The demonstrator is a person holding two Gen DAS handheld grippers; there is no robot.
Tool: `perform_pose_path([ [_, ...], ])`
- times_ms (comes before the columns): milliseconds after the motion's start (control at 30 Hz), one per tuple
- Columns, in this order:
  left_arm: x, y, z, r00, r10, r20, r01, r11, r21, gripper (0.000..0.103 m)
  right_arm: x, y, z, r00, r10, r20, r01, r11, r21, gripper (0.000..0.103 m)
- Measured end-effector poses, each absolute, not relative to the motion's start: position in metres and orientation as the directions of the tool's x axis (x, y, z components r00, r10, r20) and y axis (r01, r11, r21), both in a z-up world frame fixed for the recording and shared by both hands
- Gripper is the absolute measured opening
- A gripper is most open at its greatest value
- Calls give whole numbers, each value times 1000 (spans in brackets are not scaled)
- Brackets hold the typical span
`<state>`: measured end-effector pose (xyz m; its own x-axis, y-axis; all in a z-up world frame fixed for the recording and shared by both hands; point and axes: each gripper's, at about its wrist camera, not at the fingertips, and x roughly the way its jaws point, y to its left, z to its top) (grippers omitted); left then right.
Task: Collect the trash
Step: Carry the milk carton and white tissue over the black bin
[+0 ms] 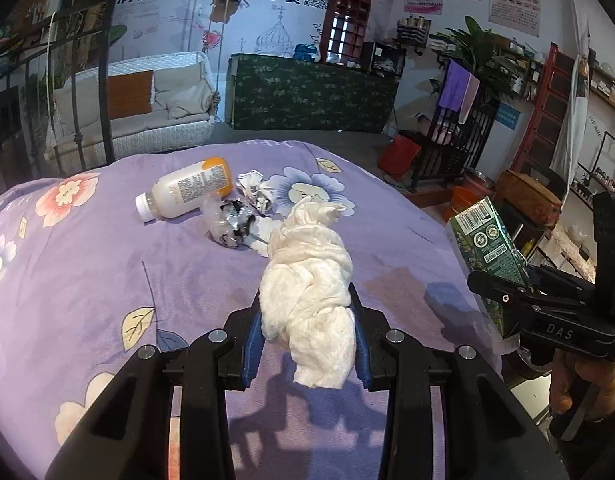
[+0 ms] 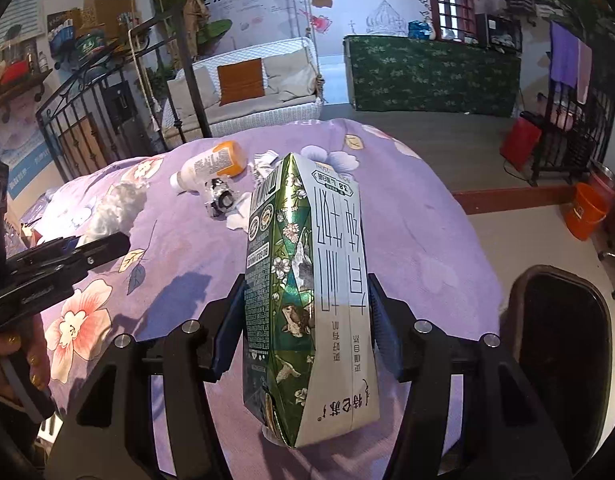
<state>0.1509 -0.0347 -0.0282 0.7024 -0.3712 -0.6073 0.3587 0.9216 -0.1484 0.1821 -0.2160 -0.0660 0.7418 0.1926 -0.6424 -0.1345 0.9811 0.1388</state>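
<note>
Left gripper [image 1: 307, 336] clamped on a crumpled white tissue wad [image 1: 307, 280], lifted off the purple floral blanket [image 1: 87, 260]. Right gripper [image 2: 307, 320] clamped on a green milk carton [image 2: 303, 300], pads on both sides, also above the blanket. Still lying on the blanket further out: plastic bottle with orange base [image 1: 187, 192] on its side, crushed clear wrapper [image 1: 231, 228] just beside it, crumpled paper scraps [image 1: 255, 192] next to both. Dark bin [image 2: 563, 360] at right of the carton, orange bucket [image 2: 591, 212] on the floor beyond

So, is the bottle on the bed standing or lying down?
Lying down. The bottle rests on its side on the purple blanket, white cap pointing left.
</note>
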Motion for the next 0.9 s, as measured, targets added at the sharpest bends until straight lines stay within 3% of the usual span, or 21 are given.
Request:
perform_pose_path([
  [400, 132, -100, -27, 637, -490, -595, 503, 849, -160, 36, 148, -276, -65, 774, 82, -628, 13, 989, 145, 57],
  [900, 125, -223, -43, 421, -654, -629, 720, 662, -206, 36, 102, -381, -74, 759, -141, -636, 304, 940, 155, 57],
])
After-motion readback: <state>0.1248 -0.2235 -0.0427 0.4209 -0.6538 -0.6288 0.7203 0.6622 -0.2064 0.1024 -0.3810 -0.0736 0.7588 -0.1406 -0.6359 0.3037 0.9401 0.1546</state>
